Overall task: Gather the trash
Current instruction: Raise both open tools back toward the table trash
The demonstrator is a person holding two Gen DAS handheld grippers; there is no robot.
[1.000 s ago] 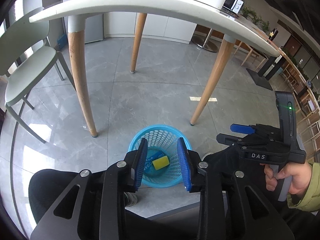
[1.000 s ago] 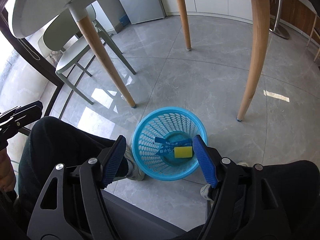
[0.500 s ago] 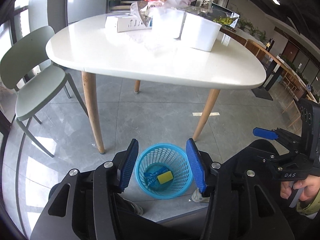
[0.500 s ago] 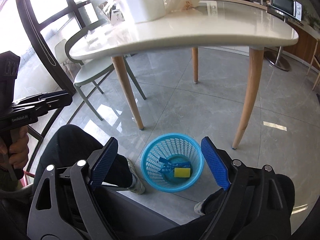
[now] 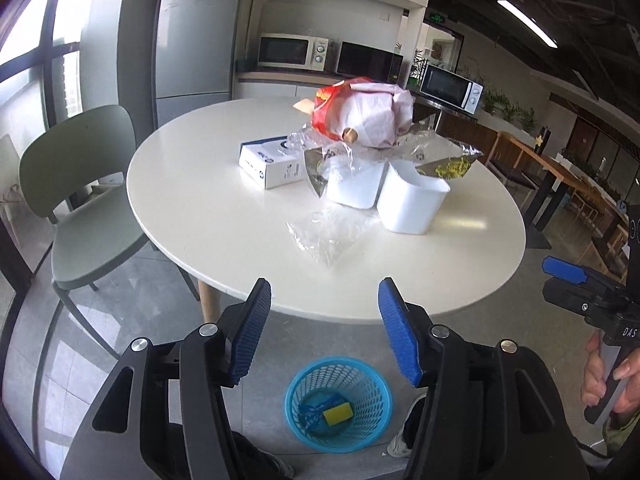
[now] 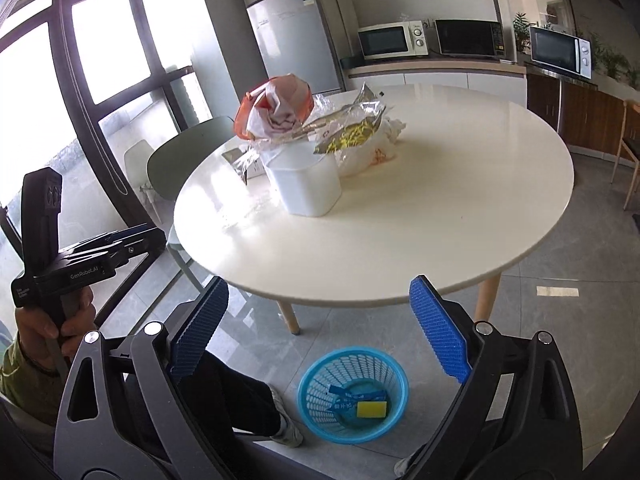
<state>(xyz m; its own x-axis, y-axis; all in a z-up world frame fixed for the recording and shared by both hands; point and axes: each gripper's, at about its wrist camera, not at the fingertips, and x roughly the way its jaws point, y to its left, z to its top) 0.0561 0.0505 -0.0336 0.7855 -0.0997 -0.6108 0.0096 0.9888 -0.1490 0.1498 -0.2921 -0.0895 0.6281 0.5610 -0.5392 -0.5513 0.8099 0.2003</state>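
both jaws opening, empty: left gripper (image 5: 324, 328) and right gripper (image 6: 320, 330) above the blue mesh plastic basket (image 6: 353, 394); clear crumpled plastic wrapper (image 5: 326, 236) on the table beyond.

Black gripper (image 5: 324, 328) frames — blue ribbed pads (image 5: 250, 332), silver screws, olive sleeve (image 6: 16, 372).

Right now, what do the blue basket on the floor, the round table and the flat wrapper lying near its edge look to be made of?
Basket: likely molded plastic, glossy blue, open lattice walls. Table: smooth white top, material unclear, with sheen and window reflections; legs look like pale wood. Wrapper: thin clear plastic film, crinkled, the tabletop showing through it.
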